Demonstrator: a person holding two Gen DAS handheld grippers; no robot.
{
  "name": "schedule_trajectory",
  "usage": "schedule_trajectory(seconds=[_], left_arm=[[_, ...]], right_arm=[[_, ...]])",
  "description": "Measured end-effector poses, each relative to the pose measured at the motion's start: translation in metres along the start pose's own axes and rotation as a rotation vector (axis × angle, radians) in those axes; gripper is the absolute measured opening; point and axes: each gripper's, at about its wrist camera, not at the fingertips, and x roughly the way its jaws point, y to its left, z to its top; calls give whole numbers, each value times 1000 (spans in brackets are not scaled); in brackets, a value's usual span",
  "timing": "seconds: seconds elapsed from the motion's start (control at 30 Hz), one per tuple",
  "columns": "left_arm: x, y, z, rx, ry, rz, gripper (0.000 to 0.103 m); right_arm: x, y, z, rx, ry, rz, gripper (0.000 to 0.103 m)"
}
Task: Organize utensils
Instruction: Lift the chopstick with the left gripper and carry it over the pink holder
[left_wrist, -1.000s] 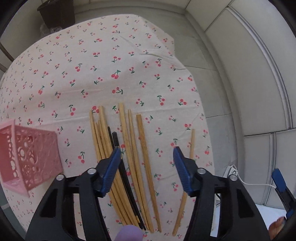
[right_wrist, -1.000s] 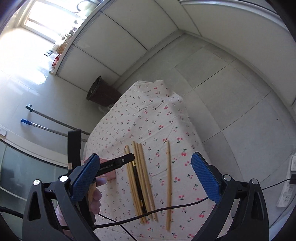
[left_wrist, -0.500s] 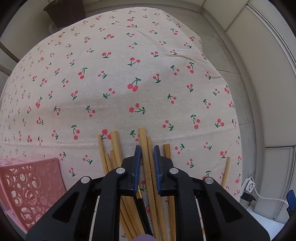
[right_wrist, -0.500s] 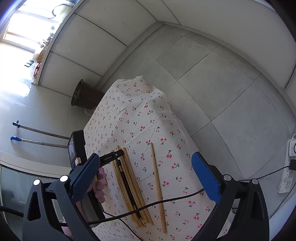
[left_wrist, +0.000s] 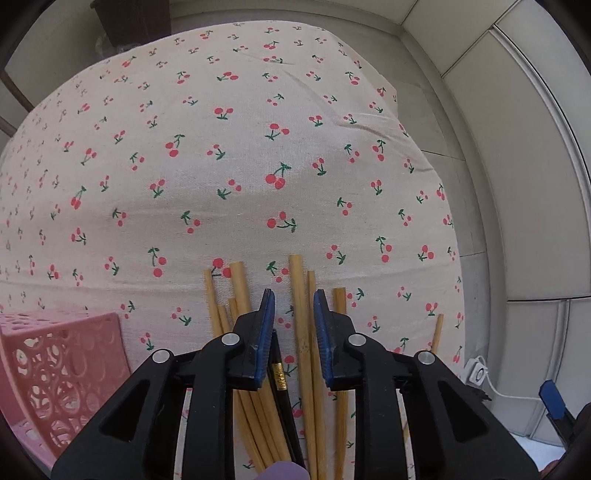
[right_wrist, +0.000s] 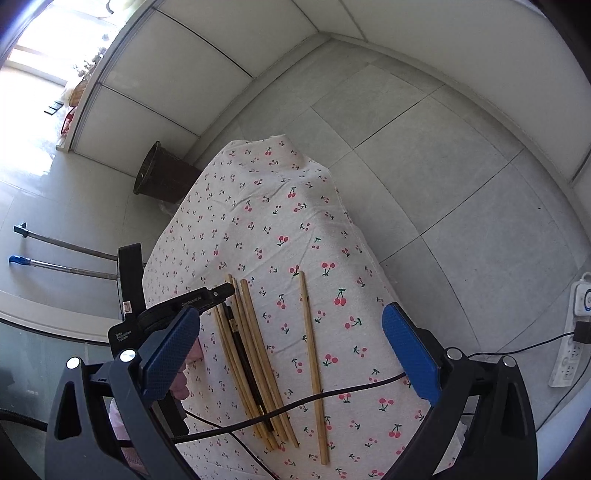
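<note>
Pink basket (left_wrist: 62, 373) seen at 8 o'clock, contents not visible. Left gripper (left_wrist: 294, 332) lowered over wooden chopsticks (left_wrist: 301, 332) on tablecloth (left_wrist: 258, 147), fingers narrowly apart, nothing clamped. Right gripper (right_wrist: 291, 350) held wide apart, nothing held.

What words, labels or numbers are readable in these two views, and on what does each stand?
White print on the left gripper's black body, right wrist view: two short lines, too small and blurred to read.
Small white sticker on the black upright block behind it: unreadable.
Gold band on the black chopstick: marks too blurred to read.
Pink basket, cherry tablecloth, power strip: no text visible.
</note>
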Motion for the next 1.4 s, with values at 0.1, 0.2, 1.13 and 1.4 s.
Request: schedule_trajectory(seconds=[0.1, 0.2, 1.13, 1.4], left_arm=[[6, -2, 1, 5, 11, 5, 22], [11, -9, 7, 16, -7, 32, 14], [-194, 70, -145, 64, -503, -195, 7], [-243, 103, -170, 26, -597, -246, 7]], right_arm=[[3, 2, -1, -10, 8, -2, 96], [4, 1, -1, -10, 10, -10, 96], [136, 50, -17, -308, 43, -486, 25], [117, 79, -51, -450, -67, -462, 5]])
